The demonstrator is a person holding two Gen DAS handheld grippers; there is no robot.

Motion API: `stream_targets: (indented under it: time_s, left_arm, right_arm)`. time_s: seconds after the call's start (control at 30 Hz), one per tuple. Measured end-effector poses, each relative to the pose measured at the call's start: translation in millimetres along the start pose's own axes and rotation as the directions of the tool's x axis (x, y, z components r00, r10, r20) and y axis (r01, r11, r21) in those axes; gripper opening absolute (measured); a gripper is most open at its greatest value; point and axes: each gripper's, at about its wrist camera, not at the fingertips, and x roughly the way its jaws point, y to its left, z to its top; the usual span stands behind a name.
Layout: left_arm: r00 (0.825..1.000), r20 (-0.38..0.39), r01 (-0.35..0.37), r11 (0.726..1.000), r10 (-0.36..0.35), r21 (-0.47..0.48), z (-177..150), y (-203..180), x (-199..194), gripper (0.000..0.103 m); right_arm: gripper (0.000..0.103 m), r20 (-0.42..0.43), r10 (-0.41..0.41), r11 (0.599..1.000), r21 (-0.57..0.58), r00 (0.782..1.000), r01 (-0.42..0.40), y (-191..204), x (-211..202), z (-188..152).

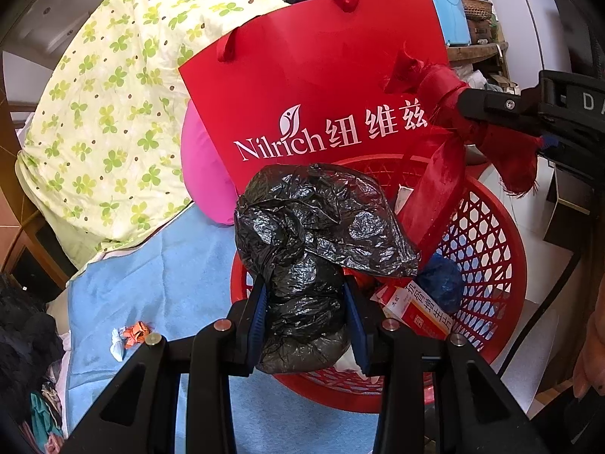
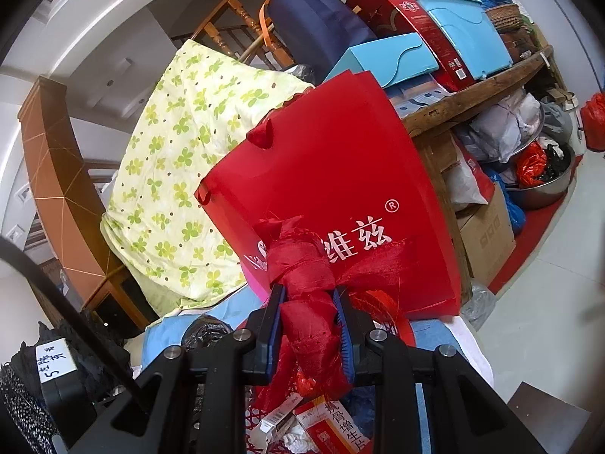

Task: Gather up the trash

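Left gripper [image 1: 308, 317]: your jaws pinch a crumpled black plastic bag [image 1: 314, 234], the pads pressed on its lower bunch; the loose upper part billows out at 12 o'clock of the fingers.
Right gripper [image 2: 308, 325]: pressed tight on a wad of red ribbon [image 2: 306, 287]; in the left view it comes in from 3 o'clock with the ribbon tails hanging down.
Where the trash is: the black bag hangs directly over the red basket [image 1: 487, 234]. The ribbon sits above the basket's far rim, at 1 o'clock from the bag.
In the basket already: a medicine box [image 1: 416, 314] and a dark blue wad [image 1: 440, 282], at 3 o'clock of your left fingers.
Handling, bag: likely very light, limp and slippery; it will probably drift as it drops, so keep it low and centred. The bunched part you hold is the right place.
Handling, ribbon: soft, frayed, light; loose threads may snag on the pads or the lattice.
Edges: a red paper bag [image 1: 321, 87] stands upright just behind the basket at 12 o'clock; it blocks moves forward.
Open room: a blue cloth [image 1: 166, 265] lies clear at 9 o'clock, with a small wrapper [image 1: 130, 335] left on it at 8 o'clock.
Crowding: a flowered quilt [image 1: 109, 113] fills 10 o'clock.
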Motion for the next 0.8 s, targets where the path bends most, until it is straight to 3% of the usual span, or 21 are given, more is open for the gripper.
stream_targets:
  time_s: [0.8]
  left_arm:
    - [0.998,-0.055,0.023,0.999,-0.025,-0.041,6,3,28,0.041]
  right_arm:
    - [0.029,-0.061,0.000,0.999,-0.051,0.998,-0.003,5,13,-5]
